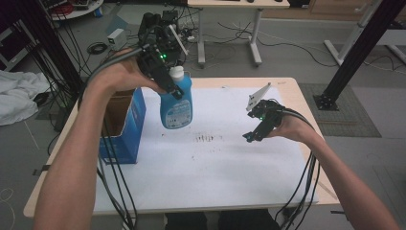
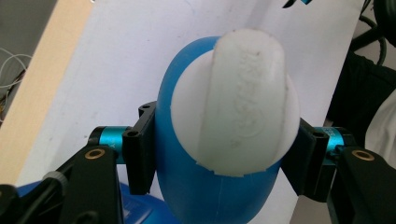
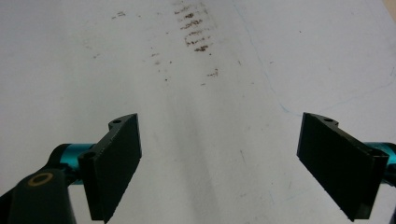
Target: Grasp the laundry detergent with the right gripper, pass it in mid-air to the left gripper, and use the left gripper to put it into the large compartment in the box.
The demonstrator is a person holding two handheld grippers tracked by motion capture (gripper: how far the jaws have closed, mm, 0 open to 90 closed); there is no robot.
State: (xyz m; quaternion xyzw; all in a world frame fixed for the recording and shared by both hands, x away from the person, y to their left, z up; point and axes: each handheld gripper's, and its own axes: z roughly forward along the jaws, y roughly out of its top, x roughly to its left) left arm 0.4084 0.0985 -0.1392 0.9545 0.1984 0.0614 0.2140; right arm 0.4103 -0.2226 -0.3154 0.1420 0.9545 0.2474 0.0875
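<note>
Overhead, left hand-held gripper [image 2: 219, 158] clamps the blue bottle [image 1: 176, 103] beside the box [image 1: 125, 129].

Bottle [image 1: 176, 103] held above the table's [image 1: 292, 91] sheet [image 1: 215, 167], just right of the open box [image 1: 119, 124] at the left edge; right gripper [image 1: 253, 134] well apart, right of the scuff marks [image 1: 206, 138].

The white sheet [image 1: 210, 163] on the tabletop [image 1: 292, 88] lies open from centre to right, offering unobstructed passage. At the left edge, the open blue box [image 1: 125, 125] blocks access, with the blue bottle [image 1: 176, 104] just beside it.
</note>
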